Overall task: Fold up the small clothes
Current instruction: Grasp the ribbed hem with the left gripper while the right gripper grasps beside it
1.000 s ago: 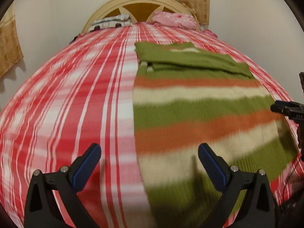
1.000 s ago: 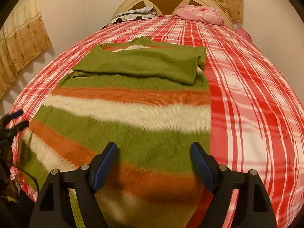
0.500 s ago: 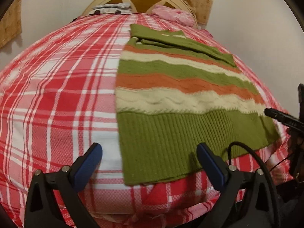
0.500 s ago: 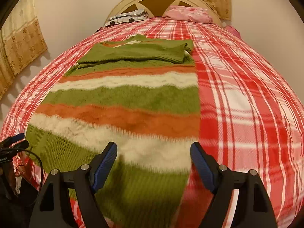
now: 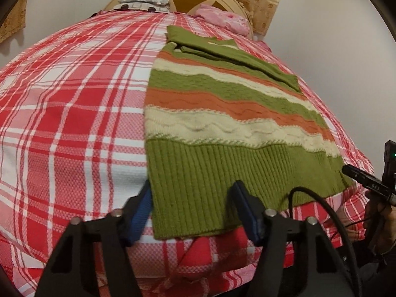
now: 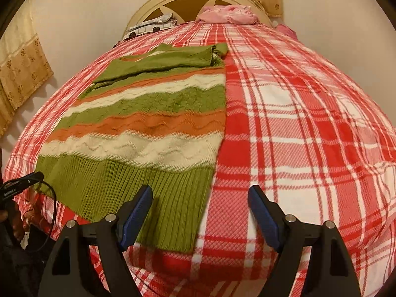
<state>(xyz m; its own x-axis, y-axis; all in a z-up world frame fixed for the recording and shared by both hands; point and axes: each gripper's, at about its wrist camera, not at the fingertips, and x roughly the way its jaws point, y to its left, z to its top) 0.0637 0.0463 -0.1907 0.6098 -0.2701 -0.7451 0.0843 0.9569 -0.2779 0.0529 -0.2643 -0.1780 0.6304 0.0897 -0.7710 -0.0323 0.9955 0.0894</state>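
Observation:
A striped sweater in green, orange and cream lies flat on the red plaid bed, its green sleeves folded across the chest at the far end. Its ribbed green hem faces me. My left gripper is open and straddles the hem's left corner. In the right wrist view the sweater lies left of centre. My right gripper is open over the hem's right corner, left finger above the knit, right finger above the bedspread. The right gripper's side also shows at the left wrist view's right edge.
The plaid bedspread covers the whole bed. A cream headboard, a pink pillow and a patterned pillow are at the far end. Curtains hang on the left wall. A black cable loops by the bed's near edge.
Both grippers have drawn back toward the foot of the bed and dropped to the sweater's hem. The left jaws have narrowed somewhat around the hem corner.

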